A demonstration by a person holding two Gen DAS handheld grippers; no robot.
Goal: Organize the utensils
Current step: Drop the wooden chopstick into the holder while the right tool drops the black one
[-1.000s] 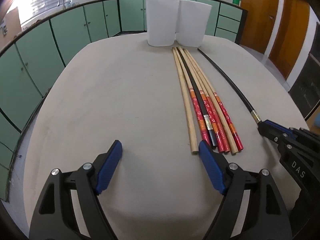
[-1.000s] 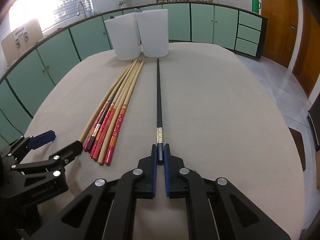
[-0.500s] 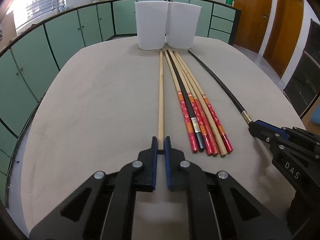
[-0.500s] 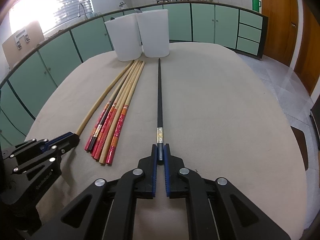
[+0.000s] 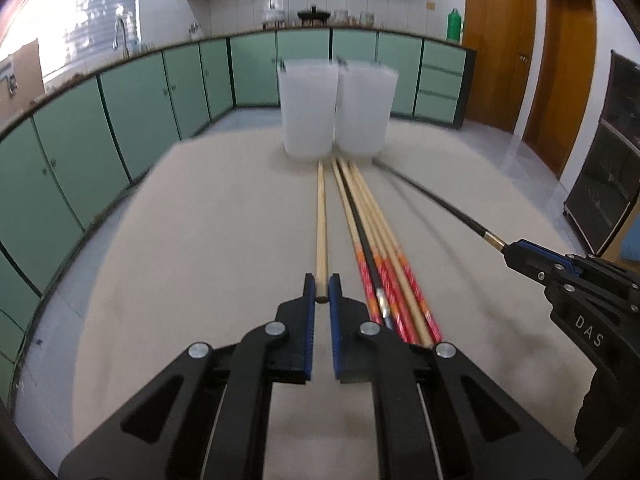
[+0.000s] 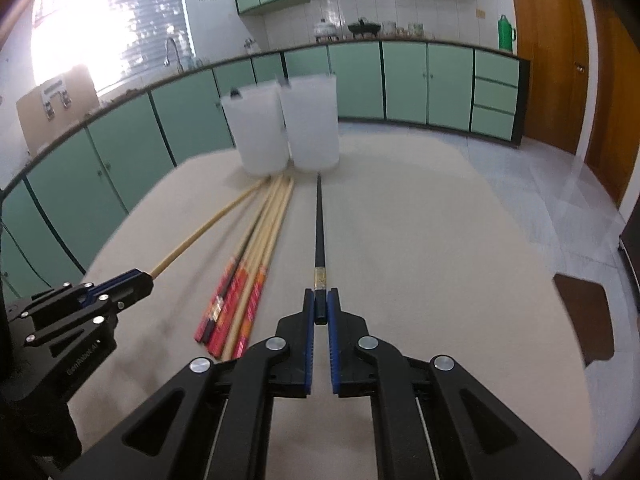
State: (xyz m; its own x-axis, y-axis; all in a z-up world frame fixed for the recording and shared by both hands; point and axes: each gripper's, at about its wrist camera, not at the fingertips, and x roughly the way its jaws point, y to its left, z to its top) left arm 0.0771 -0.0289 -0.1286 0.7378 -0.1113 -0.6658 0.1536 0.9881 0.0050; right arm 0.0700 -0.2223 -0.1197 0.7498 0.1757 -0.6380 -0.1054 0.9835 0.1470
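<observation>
"das" is printed in white on the right claw (image 5: pixel 510 254) at the right edge of the left wrist view. the left claw (image 5: pixel 321 294) pinches the near end of a plain wooden chopstick (image 5: pixel 321 224); the right claw pinches a black chopstick (image 6: pixel 319 224). only the right wrist view shows faint, unreadable lettering on the left claw's body, lower left. the remaining chopsticks (image 5: pixel 380 248) lie mid-frame on the tabletop (image 5: pixel 192 264), before two white containers (image 5: pixel 336 114).

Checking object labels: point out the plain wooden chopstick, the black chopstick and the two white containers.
plain wooden chopstick (image 5: pixel 321 232), left wrist view, mid shaft.
black chopstick (image 6: pixel 319 232), right wrist view, mid shaft.
white containers (image 6: pixel 262 136), right wrist view, left one's front wall.
</observation>
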